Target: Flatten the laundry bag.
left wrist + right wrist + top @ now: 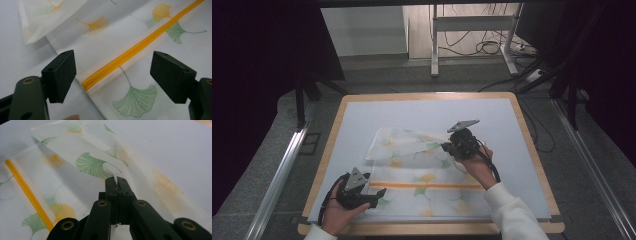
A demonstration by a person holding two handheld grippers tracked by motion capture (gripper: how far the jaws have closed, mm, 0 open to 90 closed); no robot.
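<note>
A thin white cloth (422, 185) printed with green and orange ginkgo leaves lies on the pale mat of the table (532, 150), in the near half of the mat. An orange stripe (427, 186) runs across the cloth, parallel to the table's near edge.

The far part of the cloth is folded back over itself toward the far left, forming a raised flap (404, 142) that ends well beyond the stripe. In the right gripper view the flap (82, 152) lifts off the layer beneath, and the stripe (27, 192) runs down the left side.

The right hand-held gripper (447, 146) sits beyond the stripe, over the cloth's right part, held by the right hand (477, 167) in a white sleeve (512, 215). In its own view the right hand-held gripper (117, 181) has its 2 jaws pressed together on a pinch of the cloth, a small white peak sticking up between the tips.

The left hand-held gripper (379, 192) is at the cloth's near left corner, just nearer than the stripe's left end, held by the left hand (337, 215). In its own view the left hand-held gripper (112, 75) has its 2 jaws wide apart, clamping nothing; the stripe (140, 45) and a green leaf (136, 101) lie between and beyond them. The stripe's end lies close to the left jaw.
</note>
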